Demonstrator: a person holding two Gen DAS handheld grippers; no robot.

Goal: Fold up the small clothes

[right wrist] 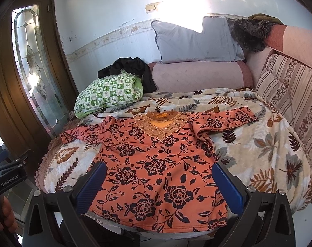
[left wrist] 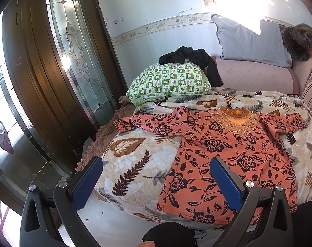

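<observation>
Orange floral top (right wrist: 156, 164) lies face-up and spread flat on the leaf-print blanket (right wrist: 258, 144), hem at the near edge of the bed, lace collar (right wrist: 160, 126) toward the far side, both sleeves out sideways: left sleeve (left wrist: 147, 121) reaching the left bed edge, right sleeve (right wrist: 223, 121) angled toward the striped sofa cushions (right wrist: 289, 94). Laid out like that so the sleeves can be folded in first, I'd guess. Left gripper (left wrist: 156, 183) hovers at the near-left hem, blue pads wide apart, nothing between them, its right pad over the fabric and its left pad over bare blanket. Right gripper (right wrist: 159, 187) hangs centred over the near hem, pads likewise spread wide and empty, straddling most of the body width. Neither one touches the cloth as far as I can tell. Folding not started; top has no creases or doubled layers. Next move likely a pinch at a sleeve or a hem corner on each side, and the thick fleecy fabric may drag the blanket along. Far left: green checked pillow (right wrist: 108, 94) with a black garment (right wrist: 135, 68) dumped on it, probably next in the queue. Grey pillow (right wrist: 197, 41) leans on the far wall, well apart from the work. Glass-panelled wooden door (left wrist: 73, 51) at the left.
</observation>
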